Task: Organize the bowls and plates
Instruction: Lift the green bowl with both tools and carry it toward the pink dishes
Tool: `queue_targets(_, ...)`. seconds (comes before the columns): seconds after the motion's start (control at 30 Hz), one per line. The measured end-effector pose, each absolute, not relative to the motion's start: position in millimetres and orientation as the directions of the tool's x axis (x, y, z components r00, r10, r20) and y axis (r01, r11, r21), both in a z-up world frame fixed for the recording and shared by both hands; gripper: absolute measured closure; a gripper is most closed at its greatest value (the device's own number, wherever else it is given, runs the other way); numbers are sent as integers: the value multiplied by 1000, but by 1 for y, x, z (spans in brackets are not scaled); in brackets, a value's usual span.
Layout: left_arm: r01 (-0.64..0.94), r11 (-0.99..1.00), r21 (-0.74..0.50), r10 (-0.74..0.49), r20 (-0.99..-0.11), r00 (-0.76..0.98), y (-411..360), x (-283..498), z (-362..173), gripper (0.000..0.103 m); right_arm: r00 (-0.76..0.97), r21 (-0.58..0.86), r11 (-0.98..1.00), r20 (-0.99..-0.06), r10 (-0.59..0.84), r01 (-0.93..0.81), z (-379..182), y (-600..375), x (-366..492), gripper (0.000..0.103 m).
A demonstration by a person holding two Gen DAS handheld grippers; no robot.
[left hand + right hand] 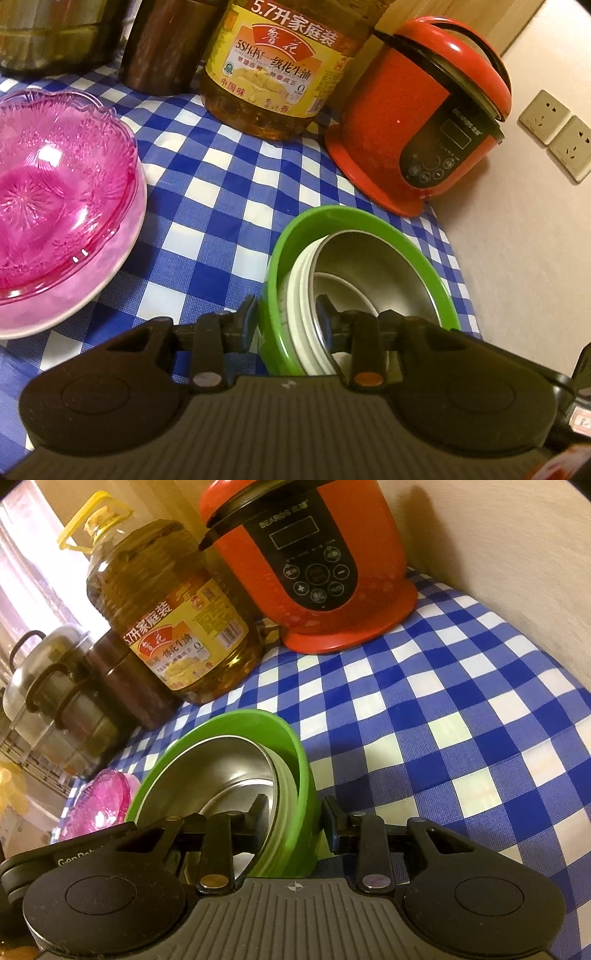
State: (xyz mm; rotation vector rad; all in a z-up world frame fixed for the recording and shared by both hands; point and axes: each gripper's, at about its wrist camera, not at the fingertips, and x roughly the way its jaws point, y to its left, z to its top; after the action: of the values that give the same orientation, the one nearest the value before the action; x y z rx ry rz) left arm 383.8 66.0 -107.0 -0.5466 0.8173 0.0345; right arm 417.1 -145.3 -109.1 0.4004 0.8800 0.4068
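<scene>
A green bowl (369, 218) (236, 716) holds nested white bowls (299, 280) and a steel bowl (388, 273) (221, 771) on the blue checked cloth. My left gripper (287, 314) is shut on the stack's near wall, one finger outside the green rim and one inside the steel bowl. My right gripper (295, 810) is shut on the opposite wall in the same way. The stack looks tilted. A pink glass bowl (55, 192) (99, 805) rests in a pale dish (110, 266) to the left.
At the back stand a large oil bottle (273, 74) (177, 627), a red electric cooker (417, 122) (314, 554), a dark canister (162, 48) and a steel pot (48, 686). A wall with sockets (554, 125) borders the checked cloth (443, 720) on the right.
</scene>
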Motion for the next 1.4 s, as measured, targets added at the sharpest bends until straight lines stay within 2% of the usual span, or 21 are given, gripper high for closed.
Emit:
queue_targets(0.23,-228,875,-427,-163,-703,692,63,384,-106,73,577,463,863,-655,488,-205,-110,-142,415,72)
queue_targets(0.73,-228,868,-441,-176,-703,689,55,350,-98,76,543,437,883,-705,456,-173,-99,-151,393,79)
queue_targets(1.4,-248,862,-443,-192,-737,649,41,265,-76,77,486,408,906,-773,409,-114,-70,-161,307,80)
